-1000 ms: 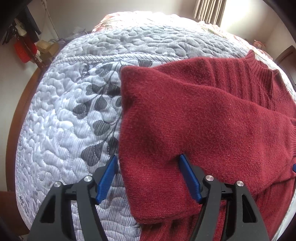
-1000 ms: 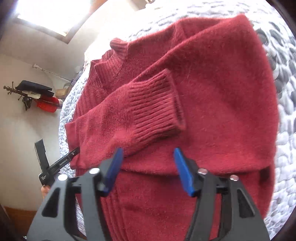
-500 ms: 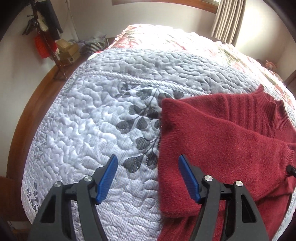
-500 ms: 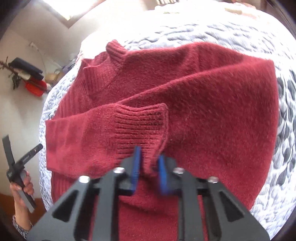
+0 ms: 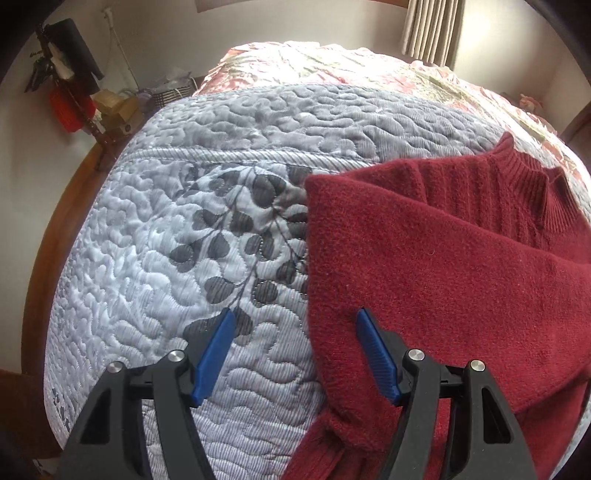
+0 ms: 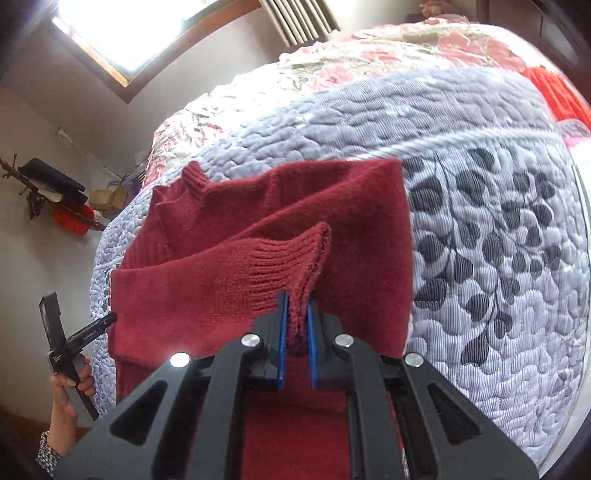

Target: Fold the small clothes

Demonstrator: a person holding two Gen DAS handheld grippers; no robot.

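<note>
Only the right wrist view shows the right gripper (image 6: 296, 314), fingers pinching the sweater's (image 6: 266, 236) ribbed cuff (image 6: 291, 254) at frame centre. The left gripper (image 5: 295, 332), fingers wide, straddles the sweater's left edge; bare quilt (image 5: 166, 258) fills the left.

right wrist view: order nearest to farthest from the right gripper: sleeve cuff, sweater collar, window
1. sleeve cuff: pinched in the right gripper, dead ahead.
2. sweater collar: up-left, on the far end of the red sweater.
3. window: top left, beyond the bed.
</note>
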